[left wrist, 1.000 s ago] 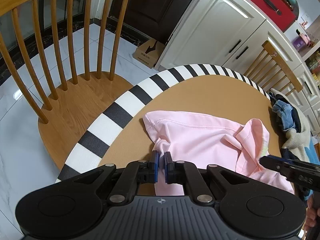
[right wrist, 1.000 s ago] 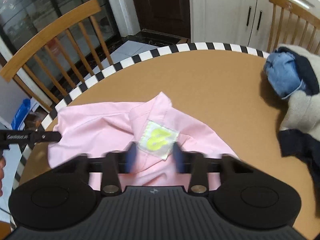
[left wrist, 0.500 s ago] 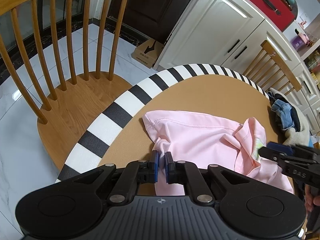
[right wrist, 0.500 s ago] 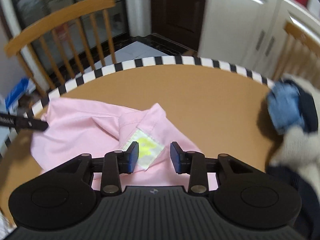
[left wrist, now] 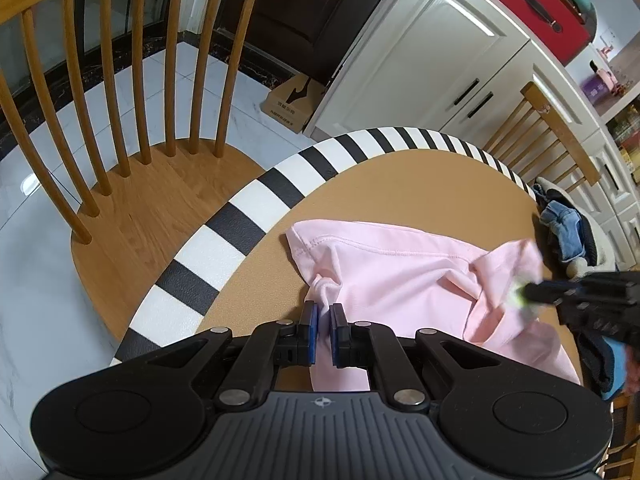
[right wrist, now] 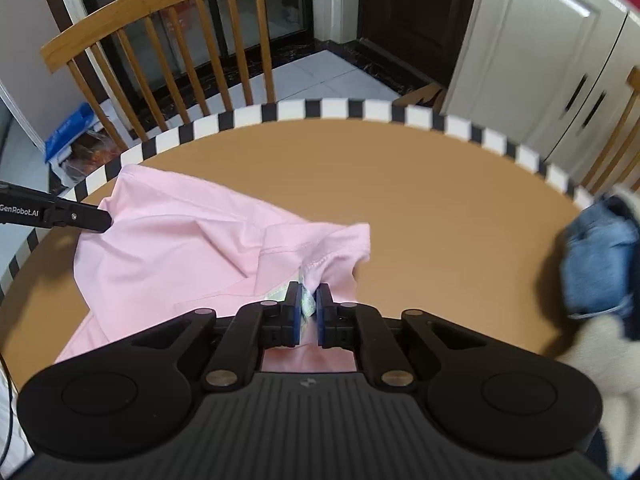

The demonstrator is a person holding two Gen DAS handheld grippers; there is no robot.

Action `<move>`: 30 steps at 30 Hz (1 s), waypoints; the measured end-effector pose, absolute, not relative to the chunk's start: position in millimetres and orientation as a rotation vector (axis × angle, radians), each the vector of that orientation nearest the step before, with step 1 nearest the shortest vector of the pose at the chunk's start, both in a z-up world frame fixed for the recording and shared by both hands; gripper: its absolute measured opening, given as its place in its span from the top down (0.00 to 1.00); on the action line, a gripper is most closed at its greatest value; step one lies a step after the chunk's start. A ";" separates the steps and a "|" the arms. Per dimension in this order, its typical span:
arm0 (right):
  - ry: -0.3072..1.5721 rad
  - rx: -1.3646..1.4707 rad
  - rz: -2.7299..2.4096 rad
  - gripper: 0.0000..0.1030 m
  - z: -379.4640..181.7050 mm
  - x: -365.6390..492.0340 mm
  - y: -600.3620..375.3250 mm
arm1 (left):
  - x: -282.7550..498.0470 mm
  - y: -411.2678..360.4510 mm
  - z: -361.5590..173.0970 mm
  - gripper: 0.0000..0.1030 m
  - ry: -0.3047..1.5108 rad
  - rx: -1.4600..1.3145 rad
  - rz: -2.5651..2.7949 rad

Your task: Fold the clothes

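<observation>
Right wrist view: the right tool (right wrist: 307,303) is closing, its blue pads already pinching a bunched fold of the pink garment (right wrist: 192,248) beside a small yellow-printed label. The garment lies crumpled on the near-left part of the round worktop (right wrist: 420,200), with one corner close to the striped rim. The left tool (left wrist: 323,322) is nearly closed on a gathered corner of the same cloth, seen in its own view.

The fabric looks thin, light and limp (it sags and creases between the two holds), so it should lift with little effort but will not keep any shape by itself. Stitched hems and corners look like the surest holds; single loose layers may slip. A pile of other clothes (right wrist: 600,268) sits well apart at the right.
</observation>
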State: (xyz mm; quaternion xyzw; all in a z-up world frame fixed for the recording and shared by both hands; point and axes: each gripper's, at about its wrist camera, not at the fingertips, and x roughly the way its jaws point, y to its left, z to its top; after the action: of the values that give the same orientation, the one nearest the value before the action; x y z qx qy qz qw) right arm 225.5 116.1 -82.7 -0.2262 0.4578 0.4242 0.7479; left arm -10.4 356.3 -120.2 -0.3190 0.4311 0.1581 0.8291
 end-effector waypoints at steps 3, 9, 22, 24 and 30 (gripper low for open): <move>0.973 -0.449 0.883 0.93 -64.9 239.6 104.2 | -10.4 357.5 -120.2 0.92 0.916 -0.675 0.334; 0.896 -0.414 0.733 0.93 -39.8 289.4 81.6 | -7.5 354.0 -119.1 0.93 0.904 -0.640 0.351; 0.780 -0.545 0.373 0.93 -92.1 355.8 73.2 | 12.1 351.1 -115.2 0.92 0.848 -0.598 0.392; 0.751 -0.578 0.369 0.92 -99.7 353.7 79.1 | 14.5 352.6 -114.4 0.92 0.833 -0.596 0.409; 0.662 -0.621 0.312 0.61 -91.7 340.7 96.7 | 33.1 359.6 -114.1 0.92 0.787 -0.537 0.468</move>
State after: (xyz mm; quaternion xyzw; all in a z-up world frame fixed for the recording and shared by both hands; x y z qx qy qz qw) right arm 340.7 96.7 -91.7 -0.2989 0.3186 0.1500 0.8869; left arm 33.1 359.6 -114.1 -0.2559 0.3755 0.2230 0.8624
